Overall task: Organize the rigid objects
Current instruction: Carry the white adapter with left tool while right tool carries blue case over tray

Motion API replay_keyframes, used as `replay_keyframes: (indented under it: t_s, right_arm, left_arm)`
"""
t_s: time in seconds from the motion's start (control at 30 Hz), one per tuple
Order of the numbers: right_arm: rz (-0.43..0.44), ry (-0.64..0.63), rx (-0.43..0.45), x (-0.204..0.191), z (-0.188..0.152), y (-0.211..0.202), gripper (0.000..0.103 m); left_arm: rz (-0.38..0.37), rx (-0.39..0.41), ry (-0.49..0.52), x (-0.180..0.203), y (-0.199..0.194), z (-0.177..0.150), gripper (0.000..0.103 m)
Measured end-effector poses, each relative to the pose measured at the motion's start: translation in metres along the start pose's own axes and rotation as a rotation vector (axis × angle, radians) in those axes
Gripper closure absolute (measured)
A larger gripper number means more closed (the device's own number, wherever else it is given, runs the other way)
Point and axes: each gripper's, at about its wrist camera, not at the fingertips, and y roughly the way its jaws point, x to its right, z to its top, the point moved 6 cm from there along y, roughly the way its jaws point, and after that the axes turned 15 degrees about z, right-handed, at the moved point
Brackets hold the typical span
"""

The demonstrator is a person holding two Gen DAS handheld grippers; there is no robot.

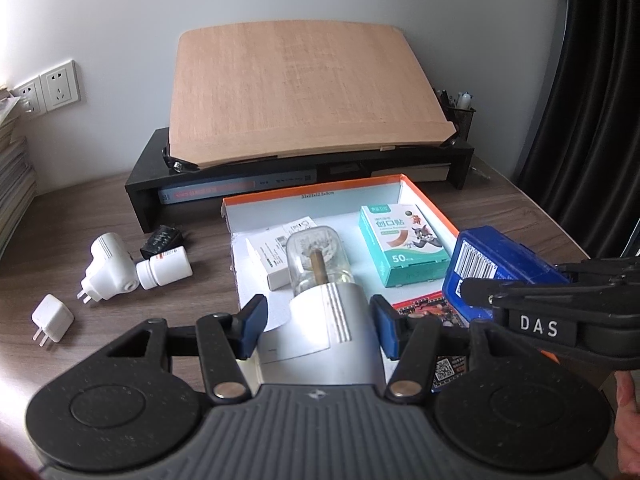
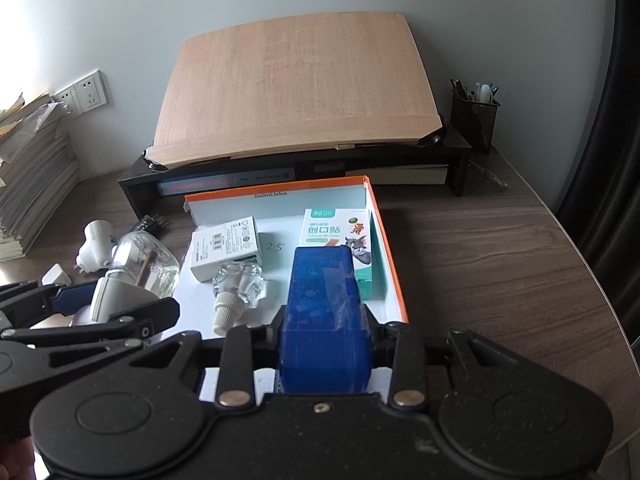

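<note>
Both grippers are loaded over the tray (image 2: pixel 394 276) – for sorting, prob. Left gripper (image 1: pixel 318 326), part-open, clamps the plug-in vaporizer (image 1: pixel 328 300); right gripper (image 2: pixel 326 334), narrowest, clamps the blue box (image 2: pixel 322 300) near the tray's right edge.

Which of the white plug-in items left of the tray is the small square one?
The white cube charger, nearest the desk's front edge; the plug-in diffuser behind it is rounded.

the right gripper (image 1: pixel 536 326) carries a white "das" label, the teal plaster box (image 1: pixel 402 246) shows "50" and "创口贴", the orange-rimmed tray (image 2: pixel 394 264) has "33x23x12.5x5cm" printed on its far wall and a handwritten "25" on its floor.
</note>
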Motion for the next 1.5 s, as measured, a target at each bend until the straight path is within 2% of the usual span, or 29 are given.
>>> replay_keyframes:
  t_s: [0.67,1.5]
  right_arm:
    - [0.021,-0.012,-0.042,-0.006,-0.025,-0.004,0.062]
    - [0.039,-0.031,-0.073,-0.017,-0.035,-0.001,0.062]
  left_arm:
    - [0.014,-0.037,-0.018,0.0,-0.008,-0.022,0.046]
    - [0.023,-0.062,-0.02,-0.005,-0.009,-0.032,0.046]
